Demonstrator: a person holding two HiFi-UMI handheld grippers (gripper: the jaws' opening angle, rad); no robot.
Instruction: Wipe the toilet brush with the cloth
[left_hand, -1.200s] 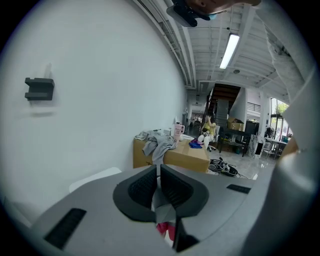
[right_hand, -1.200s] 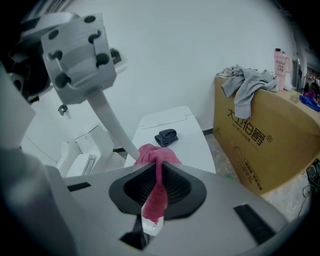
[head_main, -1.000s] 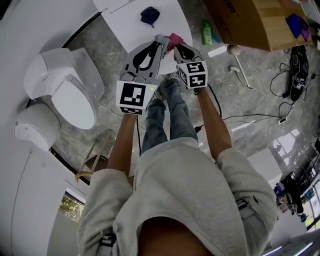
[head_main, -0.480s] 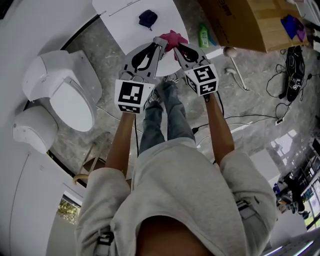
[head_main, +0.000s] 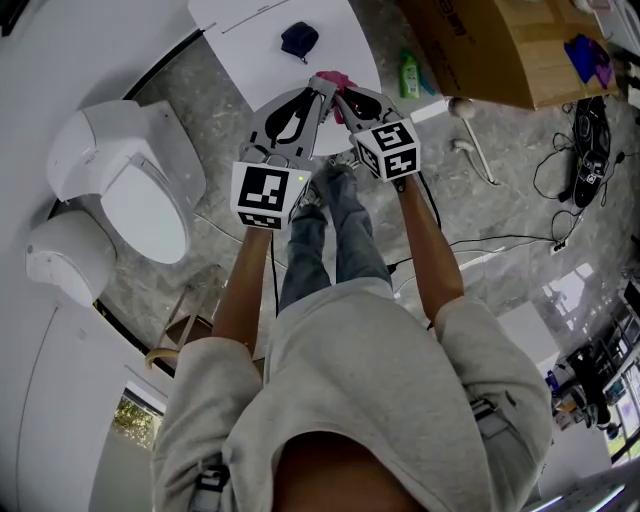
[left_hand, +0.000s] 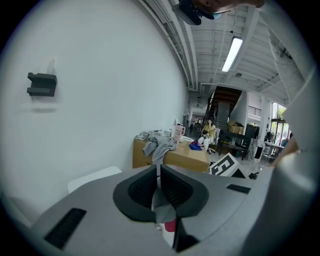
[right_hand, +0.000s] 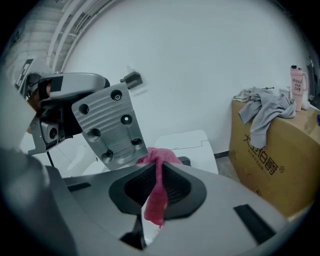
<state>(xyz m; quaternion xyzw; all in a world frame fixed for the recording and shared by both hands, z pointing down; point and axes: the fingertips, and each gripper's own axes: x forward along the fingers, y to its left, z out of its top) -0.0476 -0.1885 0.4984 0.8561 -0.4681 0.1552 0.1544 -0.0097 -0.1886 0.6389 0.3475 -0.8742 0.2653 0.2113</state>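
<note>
Head view
Change: the right gripper (head_main: 344, 96) stood swung out to the right half a second ago. It is now back in beside the left gripper (head_main: 318, 88), much as it was a second ago, and their tips meet or nearly meet.
Left gripper: it has hardly shifted across the three moments.
Cloth: the pink cloth (head_main: 336, 79) shows less than before. It is tucked at the two tips, over the near edge of the white table (head_main: 250, 45).
Toilet brush: probably the long white-handled thing (head_main: 462, 106) lying on the floor by the near edge of the cardboard box (head_main: 500, 45). It is well apart from both grippers.
Meaning: the cloth is in hand but no wiping appears to have begun. The to-and-fro looks like settling the grip on the cloth.

Left gripper view
Jaws: the pads are drawn almost together, with only a thin pale sliver between them. What that sliver is cannot be told.
Cloth: a red-pink scrap (left_hand: 170, 226) shows just under the pads. Whether these jaws bite it cannot be told.

Right gripper view
Jaws: they are pinching the cloth (right_hand: 156, 200). One strip hangs down between the pads, and the rest rises to a bunch against the left gripper's metal tip.
Behind: the white table (right_hand: 187, 142) is straight ahead and the cardboard box (right_hand: 270, 160) is to the right. No brush is in sight here.
Next: the cloth would have to be carried right and down to the floor.
</note>
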